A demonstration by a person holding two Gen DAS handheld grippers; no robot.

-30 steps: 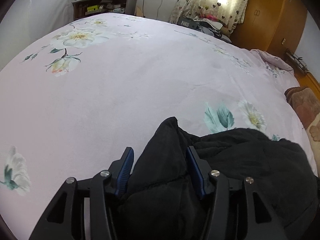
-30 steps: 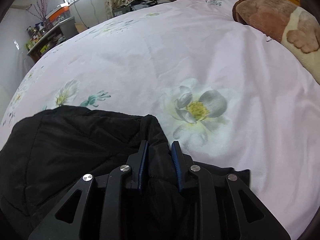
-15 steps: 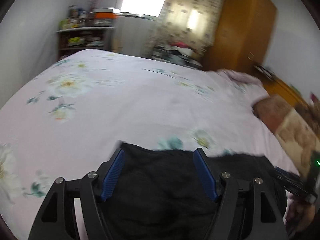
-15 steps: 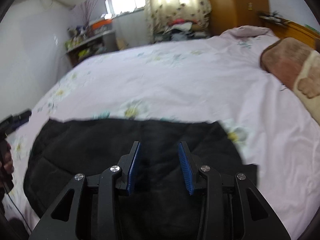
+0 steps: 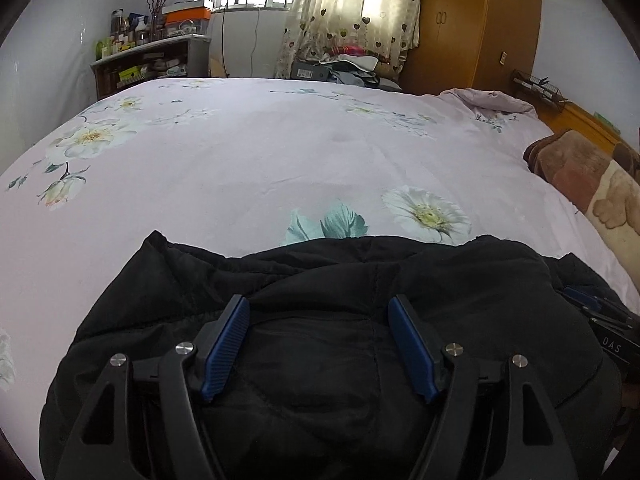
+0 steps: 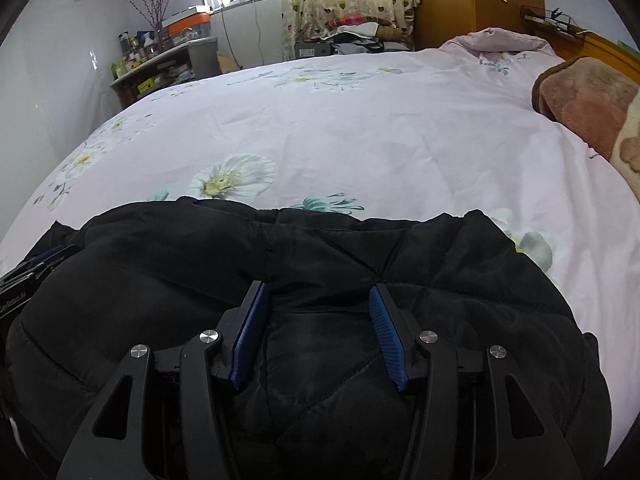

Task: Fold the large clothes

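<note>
A black quilted jacket (image 5: 360,272) lies bunched along the near edge of a pink flowered bed sheet (image 5: 280,152). My left gripper (image 5: 318,302) hovers over the jacket's left part, open, its blue pads clear of the fabric. In the right wrist view the same jacket (image 6: 200,248) spreads below my right gripper (image 6: 317,288), whose jaws are opening; fabric lies under and between them but is not pinched. Part of the right gripper (image 5: 612,332) shows at the left view's right edge. The left gripper (image 6: 24,280) peeks in at the right view's left edge.
A brown plush blanket (image 5: 576,168) lies at the bed's right side. Beyond the bed stand a cluttered shelf (image 5: 148,60), a heap of clothes (image 5: 348,64) under the curtain and a wooden wardrobe (image 5: 472,20). The pink sheet (image 6: 360,128) stretches far ahead.
Both grippers were shut on folds of the jacket and have let go and widened. They drew back and tilted up, and the jacket now lies spread across the near edge.
</note>
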